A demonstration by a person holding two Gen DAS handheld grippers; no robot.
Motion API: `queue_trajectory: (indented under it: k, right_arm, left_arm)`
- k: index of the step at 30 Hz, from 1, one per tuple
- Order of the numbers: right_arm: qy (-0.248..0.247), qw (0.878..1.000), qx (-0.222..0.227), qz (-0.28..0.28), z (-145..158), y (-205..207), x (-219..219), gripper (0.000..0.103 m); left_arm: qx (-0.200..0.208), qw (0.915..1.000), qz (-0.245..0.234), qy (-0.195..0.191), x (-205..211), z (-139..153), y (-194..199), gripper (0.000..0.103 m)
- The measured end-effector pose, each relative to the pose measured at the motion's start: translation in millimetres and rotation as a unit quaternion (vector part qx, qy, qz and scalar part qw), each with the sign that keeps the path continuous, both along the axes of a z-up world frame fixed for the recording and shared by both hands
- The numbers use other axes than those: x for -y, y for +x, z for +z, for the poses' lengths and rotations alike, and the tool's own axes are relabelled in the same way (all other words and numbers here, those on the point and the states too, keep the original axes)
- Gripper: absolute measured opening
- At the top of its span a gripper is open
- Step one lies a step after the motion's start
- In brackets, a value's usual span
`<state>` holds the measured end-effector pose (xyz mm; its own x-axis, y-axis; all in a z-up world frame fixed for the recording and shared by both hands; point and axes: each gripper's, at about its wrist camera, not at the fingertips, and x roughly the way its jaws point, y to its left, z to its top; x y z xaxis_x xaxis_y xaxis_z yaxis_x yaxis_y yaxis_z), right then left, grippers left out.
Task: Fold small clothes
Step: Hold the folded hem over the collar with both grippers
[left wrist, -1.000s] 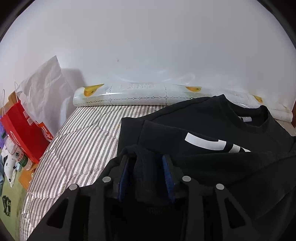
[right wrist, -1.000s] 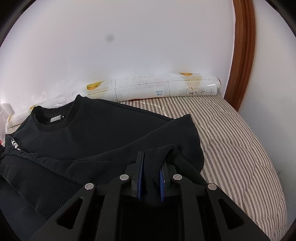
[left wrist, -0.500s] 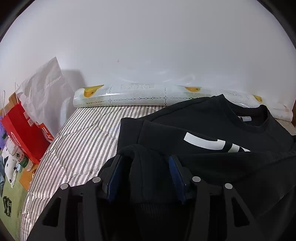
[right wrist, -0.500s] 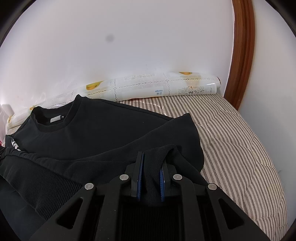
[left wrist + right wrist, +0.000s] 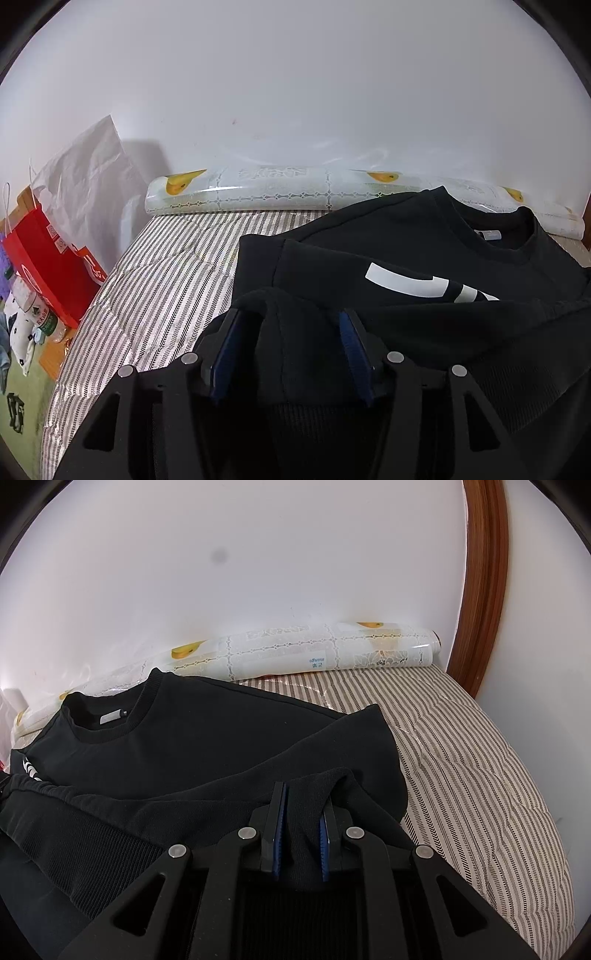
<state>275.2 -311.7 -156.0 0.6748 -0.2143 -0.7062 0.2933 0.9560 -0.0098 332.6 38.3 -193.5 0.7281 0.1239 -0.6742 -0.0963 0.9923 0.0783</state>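
On the bed: a striped grey-and-white quilted mattress cover carries the work, with a rolled plastic sheet printed with yellow fruit along the wall.
Garment: a black cotton sweatshirt with a ribbed collar and white sleeve print lies spread across the bed, collar toward the wall.
Progress: both sleeves look folded in across the chest and the ribbed hem is brought up over the body; judging by this, releasing and smoothing remain.
Left claw: its jaws have just been opening, now moderately wide, with hem fabric bunched loosely between them, no longer pinched.
Right claw: narrow, clamped on a fold of the hem.
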Motion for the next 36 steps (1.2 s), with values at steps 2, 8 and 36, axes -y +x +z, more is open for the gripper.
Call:
queue_trajectory:
  k: [2, 8, 36]
  right_arm:
    - [0.0, 1.0, 0.0, 0.0, 0.0, 0.1, -0.1, 0.015]
    - [0.004, 1.0, 0.001, 0.001, -0.1, -0.1, 0.8, 0.015]
    - [0.008, 1.0, 0.002, 0.002, -0.5, -0.6, 1.8, 0.016]
  left_arm:
    - [0.0, 1.0, 0.0, 0.0, 0.3, 0.0, 0.0, 0.052]
    - [0.001, 1.0, 0.001, 0.0, 0.6, 0.1, 0.1, 0.053]
    - [0.003, 1.0, 0.002, 0.001, 1.7, 0.0, -0.5, 0.055]
